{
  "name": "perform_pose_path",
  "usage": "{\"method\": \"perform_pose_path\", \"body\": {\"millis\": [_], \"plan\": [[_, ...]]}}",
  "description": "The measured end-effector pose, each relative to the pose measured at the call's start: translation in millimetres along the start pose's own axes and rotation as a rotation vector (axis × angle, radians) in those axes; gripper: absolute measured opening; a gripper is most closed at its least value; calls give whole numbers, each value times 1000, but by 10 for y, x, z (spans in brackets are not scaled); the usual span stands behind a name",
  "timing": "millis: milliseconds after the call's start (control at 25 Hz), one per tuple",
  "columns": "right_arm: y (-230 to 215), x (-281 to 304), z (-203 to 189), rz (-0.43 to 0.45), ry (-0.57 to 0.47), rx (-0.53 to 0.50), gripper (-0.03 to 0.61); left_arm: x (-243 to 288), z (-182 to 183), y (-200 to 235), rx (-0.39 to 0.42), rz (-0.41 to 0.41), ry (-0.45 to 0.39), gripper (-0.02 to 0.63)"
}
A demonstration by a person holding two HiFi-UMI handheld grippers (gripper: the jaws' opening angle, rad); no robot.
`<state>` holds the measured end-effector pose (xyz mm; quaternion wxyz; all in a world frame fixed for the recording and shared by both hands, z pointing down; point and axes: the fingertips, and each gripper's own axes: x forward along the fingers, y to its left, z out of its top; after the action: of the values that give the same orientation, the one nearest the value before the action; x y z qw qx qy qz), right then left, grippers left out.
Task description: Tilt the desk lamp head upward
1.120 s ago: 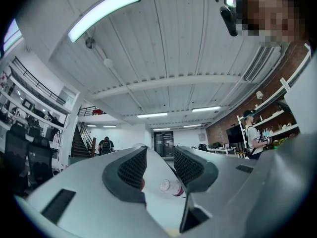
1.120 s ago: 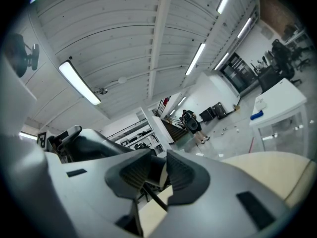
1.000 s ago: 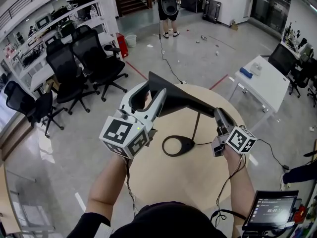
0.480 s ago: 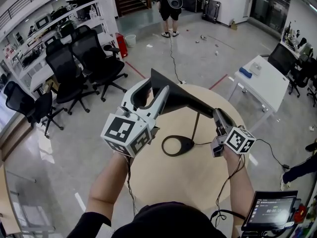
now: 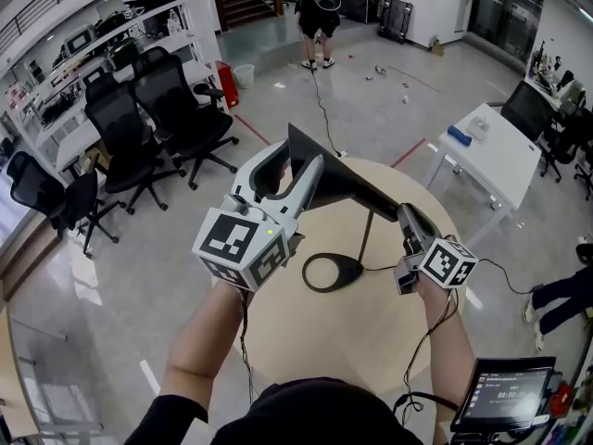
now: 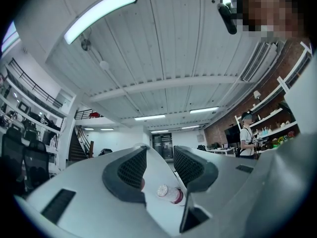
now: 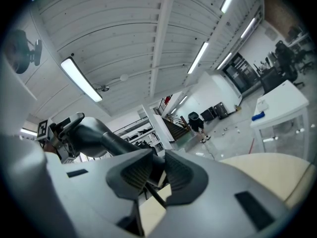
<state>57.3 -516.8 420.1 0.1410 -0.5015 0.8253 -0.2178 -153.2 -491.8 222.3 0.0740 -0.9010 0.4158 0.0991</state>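
Observation:
The black desk lamp stands on a round beige table (image 5: 371,336). It has a ring base (image 5: 334,273), a thin stem (image 5: 367,235) and a long flat head (image 5: 347,188) that slopes up toward the far left. My left gripper (image 5: 289,160) is at the head's raised tip, jaws apart, one finger on each side of it. In the left gripper view that gripper (image 6: 159,165) points at the ceiling with nothing between its pads. My right gripper (image 5: 406,213) is shut on the lamp head's low rear end. In the right gripper view the lamp head (image 7: 94,135) runs off to the left of the gripper (image 7: 157,167).
Black office chairs (image 5: 139,119) stand at the far left. A white table (image 5: 496,151) is at the far right. A small screen (image 5: 505,392) sits near my right elbow. The lamp's cable (image 5: 500,272) runs off the table's right edge. A person (image 5: 315,7) bends over at the back.
The left gripper and the lamp head's tip have risen a little and shifted right. The right gripper has stayed in place. The person at the back has bent down.

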Motion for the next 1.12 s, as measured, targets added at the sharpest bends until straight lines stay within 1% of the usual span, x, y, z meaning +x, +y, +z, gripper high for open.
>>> {"method": "perform_pose_path", "body": {"millis": [680, 800, 1000, 1120], "plan": [[39, 17, -15, 9, 6, -7, 67, 80, 46, 3, 2, -7, 0, 178], [54, 15, -15, 13, 12, -36, 67, 89, 40, 13, 2, -5, 2, 178], [97, 22, -19, 19, 24, -119, 25, 97, 25, 10, -4, -4, 2, 178], [98, 13, -18, 23, 7, -102, 18, 98, 25, 4, -2, -2, 0, 178]]}}
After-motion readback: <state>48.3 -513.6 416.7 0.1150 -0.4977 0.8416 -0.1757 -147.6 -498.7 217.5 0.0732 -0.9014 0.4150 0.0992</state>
